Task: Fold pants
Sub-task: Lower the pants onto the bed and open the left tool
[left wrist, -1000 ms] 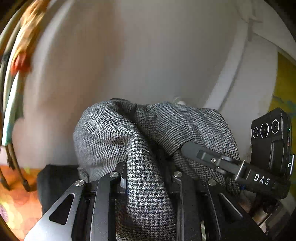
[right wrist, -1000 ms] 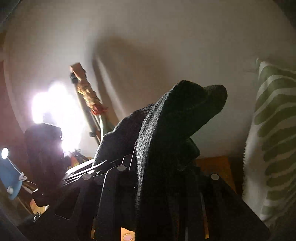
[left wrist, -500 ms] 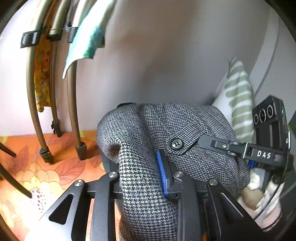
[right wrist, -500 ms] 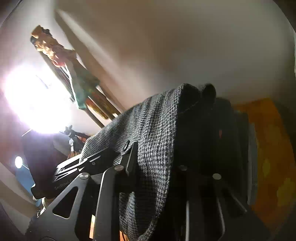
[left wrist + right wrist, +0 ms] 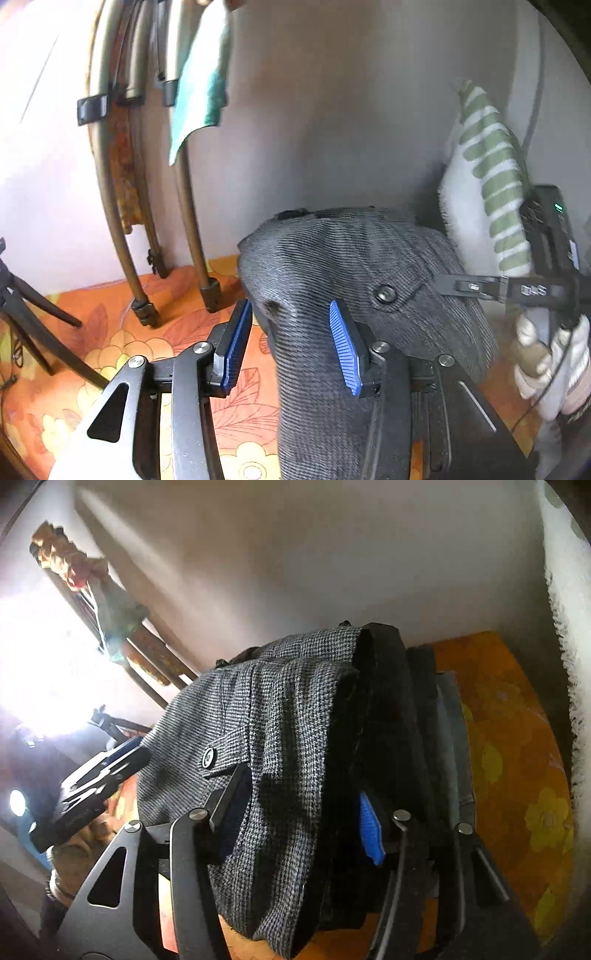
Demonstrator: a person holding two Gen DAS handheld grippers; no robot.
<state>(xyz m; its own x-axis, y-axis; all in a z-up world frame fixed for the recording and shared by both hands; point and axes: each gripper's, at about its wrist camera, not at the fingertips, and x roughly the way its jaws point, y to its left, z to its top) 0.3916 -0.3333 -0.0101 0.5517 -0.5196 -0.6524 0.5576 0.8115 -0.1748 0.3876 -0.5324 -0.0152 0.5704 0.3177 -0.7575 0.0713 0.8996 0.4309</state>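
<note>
pants, grey houndstooth, fill the lower middle of the left wrist view, bunched into a mound with a dark button showing on top. the left tongs stand released: the left blue pad is clear of the cloth, with orange flowered sheet showing in the gap beside it, while the right blue pad lies against the fabric, which drapes down between the two fingers. behind, curved brown rods stand on the sheet by a pale wall, a teal cloth hanging over one. a striped green and white pillow leans at the right. the right tongs reach in from the right edge and touch the pants; whether they are parted cannot be told from this side. a gloved hand holds that tool. tripod legs show at the left edge.

in the right wrist view the pants lie heaped on a stack of dark folded clothes on the orange sheet. the right tongs are released too, their dark left pad and blue right pad well apart, with the cloth hanging loose between them and touching the left pad. the button sits just above that pad. the left tongs come in from the left, their fingers seen edge-on beside the pants. strong glare washes out the left of the frame.
</note>
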